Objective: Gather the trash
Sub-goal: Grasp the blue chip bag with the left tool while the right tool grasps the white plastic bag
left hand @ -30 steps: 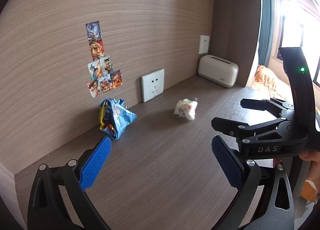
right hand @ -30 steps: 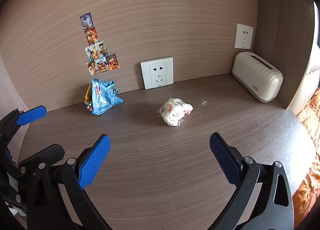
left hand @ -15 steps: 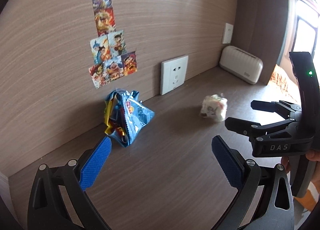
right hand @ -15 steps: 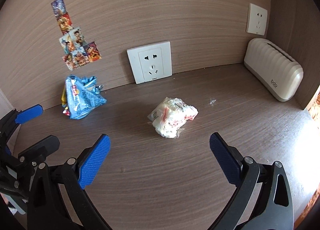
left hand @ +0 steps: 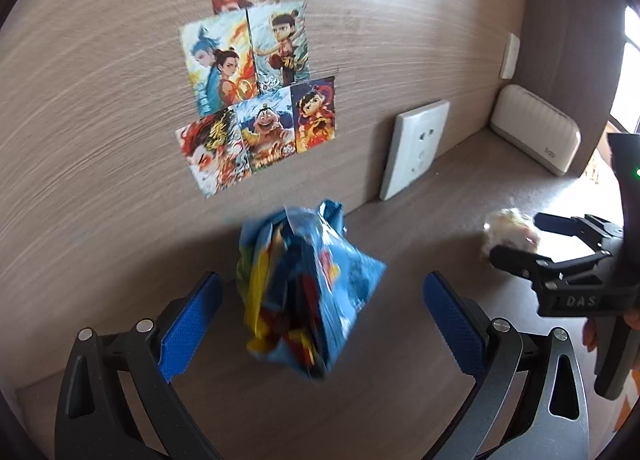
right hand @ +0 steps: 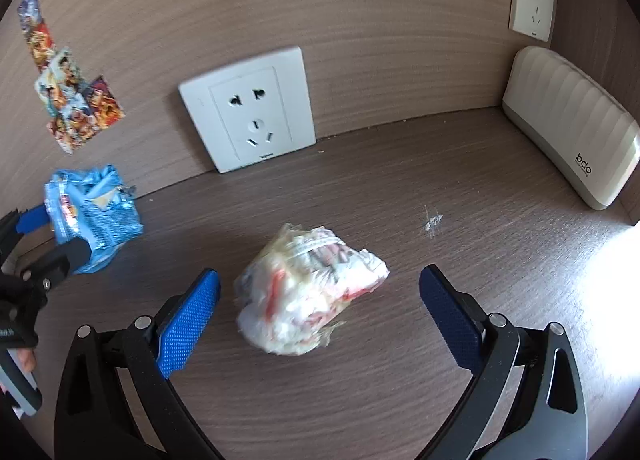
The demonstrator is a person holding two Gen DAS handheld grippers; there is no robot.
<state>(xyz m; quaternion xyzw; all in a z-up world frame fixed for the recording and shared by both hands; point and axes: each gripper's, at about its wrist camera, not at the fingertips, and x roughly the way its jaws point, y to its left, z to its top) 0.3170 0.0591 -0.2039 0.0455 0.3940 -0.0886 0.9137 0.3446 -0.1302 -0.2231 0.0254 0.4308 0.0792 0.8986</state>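
- Bracketing the blue snack wrapper [left hand: 308, 292]: left gripper [left hand: 320, 320] spread wide, a pad on either side, no contact seen. Wrapper on the wooden shelf [right hand: 400, 380], near the back wall.
- Right gripper [right hand: 316, 316] likewise spread around the white crumpled bag [right hand: 308, 292], mid-shelf.
- Progress: nothing picked up yet; both pieces remain to collect.
- Count: trash 2; wall sockets 2 [right hand: 248, 107]; white device 1 [right hand: 572, 131].

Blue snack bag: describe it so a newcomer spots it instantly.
On the wooden desk, below the cartoon stickers on the back wall, sits the blue snack bag. Unlike the crumpled white wrapper right of it, it is glossy blue with yellow and red print.
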